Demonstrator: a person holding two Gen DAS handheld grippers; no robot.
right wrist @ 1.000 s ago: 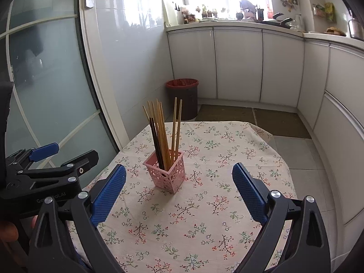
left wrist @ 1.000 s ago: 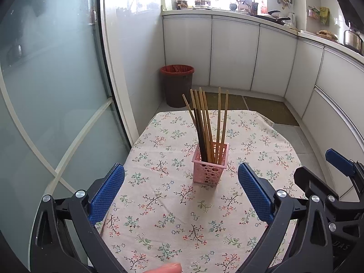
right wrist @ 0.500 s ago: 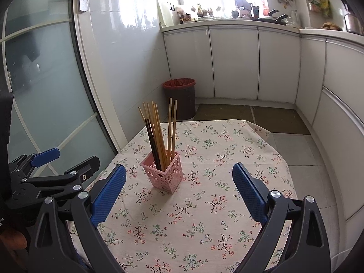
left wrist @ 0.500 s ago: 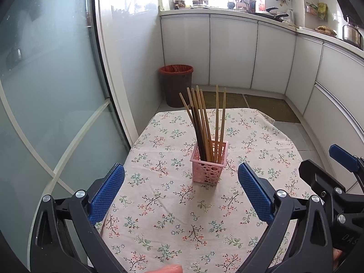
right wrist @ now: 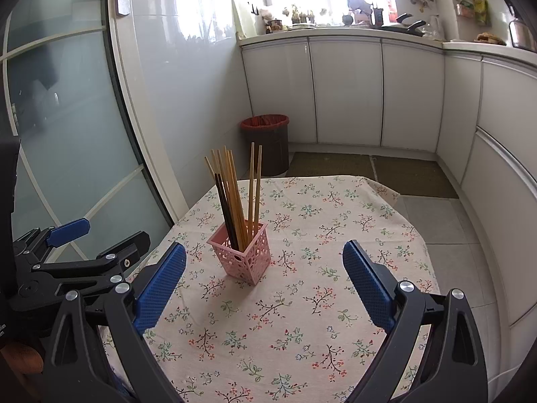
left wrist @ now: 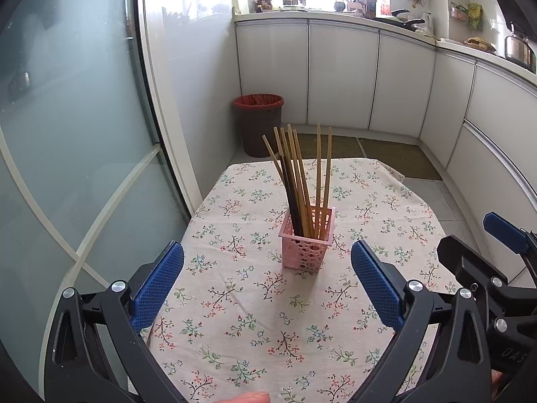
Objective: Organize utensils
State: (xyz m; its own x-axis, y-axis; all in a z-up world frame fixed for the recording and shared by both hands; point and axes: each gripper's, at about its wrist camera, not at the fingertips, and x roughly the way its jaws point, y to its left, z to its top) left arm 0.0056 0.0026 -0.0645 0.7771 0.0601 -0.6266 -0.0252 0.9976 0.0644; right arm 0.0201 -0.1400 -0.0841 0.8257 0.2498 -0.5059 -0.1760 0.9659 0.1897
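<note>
A pink perforated holder point(left wrist: 307, 245) point(right wrist: 242, 254) stands upright on the floral tablecloth point(left wrist: 235, 302) point(right wrist: 302, 302). Several wooden chopsticks point(left wrist: 298, 181) point(right wrist: 235, 194) and a dark one stick up out of it. My left gripper point(left wrist: 266, 283) is open and empty, held back from the holder on the near side. My right gripper point(right wrist: 263, 283) is also open and empty, a little right of the holder and short of it. In the right wrist view the left gripper's body point(right wrist: 77, 262) shows at the left; in the left wrist view the right gripper's body point(left wrist: 486, 275) shows at the right.
A frosted glass door point(left wrist: 67, 134) runs close along the table's left side. A dark bin with a red liner point(left wrist: 258, 124) point(right wrist: 266, 144) stands on the floor beyond the table. White cabinets point(left wrist: 369, 77) curve round the back and right. A fingertip point(left wrist: 248, 397) shows at the bottom edge.
Both grippers have drawn back and risen slightly from the holder; it looks a little smaller and farther away. Both stay open and empty. The holder and chopsticks have not moved.
</note>
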